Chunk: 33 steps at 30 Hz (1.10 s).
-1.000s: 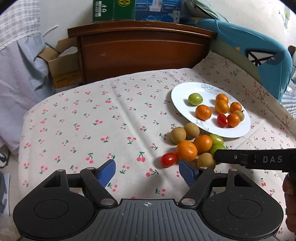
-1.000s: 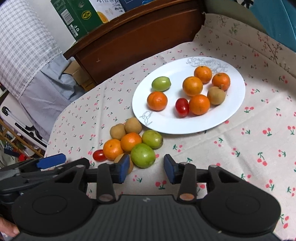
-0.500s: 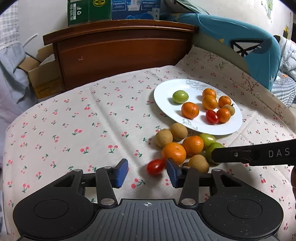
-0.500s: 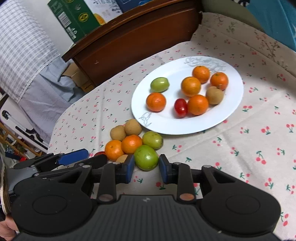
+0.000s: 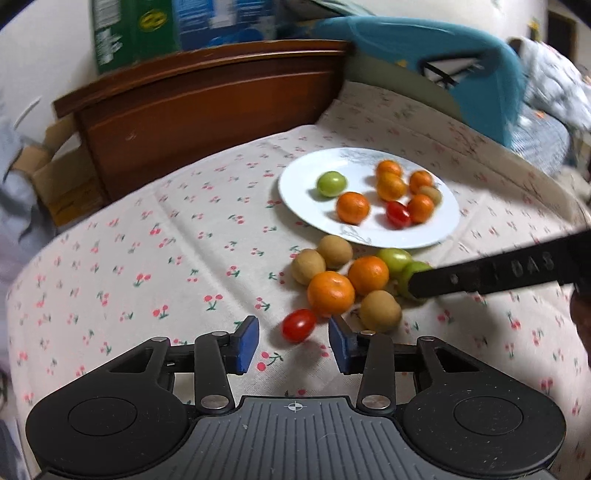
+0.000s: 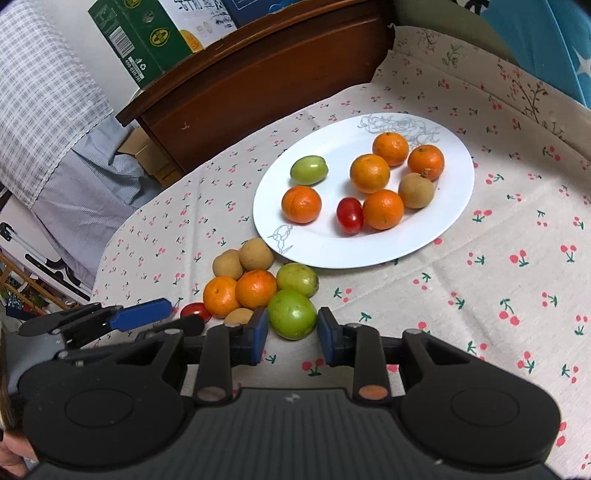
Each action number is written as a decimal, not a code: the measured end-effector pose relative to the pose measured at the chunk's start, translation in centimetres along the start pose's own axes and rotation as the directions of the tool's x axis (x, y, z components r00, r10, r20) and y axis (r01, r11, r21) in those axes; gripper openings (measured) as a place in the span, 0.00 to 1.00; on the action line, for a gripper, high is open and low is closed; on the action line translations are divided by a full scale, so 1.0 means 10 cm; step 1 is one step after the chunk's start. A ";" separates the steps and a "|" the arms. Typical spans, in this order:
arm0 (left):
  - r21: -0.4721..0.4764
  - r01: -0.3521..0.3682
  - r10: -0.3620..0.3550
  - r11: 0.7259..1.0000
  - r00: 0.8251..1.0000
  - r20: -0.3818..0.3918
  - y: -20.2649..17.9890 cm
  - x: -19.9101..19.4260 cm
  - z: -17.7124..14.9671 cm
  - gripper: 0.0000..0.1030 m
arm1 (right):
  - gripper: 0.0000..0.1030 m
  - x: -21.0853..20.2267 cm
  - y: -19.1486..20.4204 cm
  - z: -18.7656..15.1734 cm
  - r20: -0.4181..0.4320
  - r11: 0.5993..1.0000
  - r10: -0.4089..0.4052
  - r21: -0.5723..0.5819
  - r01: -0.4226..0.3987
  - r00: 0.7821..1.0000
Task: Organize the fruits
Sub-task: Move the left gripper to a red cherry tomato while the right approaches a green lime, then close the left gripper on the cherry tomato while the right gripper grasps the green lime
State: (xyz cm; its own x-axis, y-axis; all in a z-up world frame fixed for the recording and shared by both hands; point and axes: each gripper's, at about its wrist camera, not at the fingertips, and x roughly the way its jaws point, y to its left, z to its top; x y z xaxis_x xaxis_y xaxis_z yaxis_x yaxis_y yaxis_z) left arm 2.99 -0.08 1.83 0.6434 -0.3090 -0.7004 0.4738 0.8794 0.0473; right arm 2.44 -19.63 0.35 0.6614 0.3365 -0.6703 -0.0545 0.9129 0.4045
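Note:
A white plate (image 6: pixel 448 225) holds several oranges, a green fruit, a red tomato and a brown fruit. A loose pile lies on the cloth in front of it. My right gripper (image 6: pixel 291 334) has its blue pads on both sides of a large green fruit (image 6: pixel 291 314), close to it but with slight gaps. My left gripper (image 5: pixel 293 343) is open around a red cherry tomato (image 5: pixel 298 325), not touching it. The pile also has oranges (image 5: pixel 330 293), brown fruits (image 5: pixel 380 311) and a second green fruit (image 6: pixel 297 278).
A dark wooden headboard (image 6: pixel 258 81) and cardboard boxes (image 6: pixel 147 33) stand behind the cherry-print cloth (image 6: pixel 498 295). A blue cushion (image 5: pixel 461 70) lies at the back right. The right gripper's finger (image 5: pixel 498 271) crosses the left wrist view.
The left gripper narrowed, then moved forward so the cherry tomato sits between its pads. The right gripper closed in around the large green fruit.

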 end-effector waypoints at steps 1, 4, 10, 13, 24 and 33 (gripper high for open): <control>0.012 0.002 -0.002 1.000 1.000 -0.006 0.00 0.01 0.00 0.38 | 0.28 0.00 0.00 0.00 0.000 1.000 0.000 0.002 0.000 1.000; 0.048 -0.009 0.010 0.999 1.000 -0.026 0.02 0.10 0.00 0.38 | 0.28 0.00 -0.01 0.00 0.000 1.000 0.001 0.003 -0.001 1.000; 0.047 0.030 -0.029 0.998 0.999 -0.021 0.03 0.18 0.02 0.26 | 0.28 0.00 -0.01 -0.01 -0.001 1.000 0.001 0.000 -0.001 1.000; 0.072 0.037 -0.036 0.997 0.999 -0.017 -0.02 0.17 0.01 0.17 | 0.28 0.00 0.00 -0.01 -0.001 1.000 -0.001 -0.001 0.001 1.000; 0.066 -0.011 0.011 0.998 1.000 0.012 -0.08 0.00 0.02 0.17 | 0.28 -0.03 0.02 0.01 0.006 1.000 -0.007 0.004 0.007 1.000; 0.007 -0.014 0.014 1.000 0.998 0.058 -0.09 -0.24 0.12 0.17 | 0.28 -0.17 0.07 0.04 0.032 1.000 0.010 -0.015 -0.010 0.999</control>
State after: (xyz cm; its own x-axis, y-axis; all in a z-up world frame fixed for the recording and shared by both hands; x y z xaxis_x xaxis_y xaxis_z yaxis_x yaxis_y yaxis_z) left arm 1.74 -0.61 4.35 0.6836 -0.3174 -0.6572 0.4690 0.8810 0.0623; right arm 1.61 -19.69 2.03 0.6846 0.3383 -0.6456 -0.0719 0.9128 0.4021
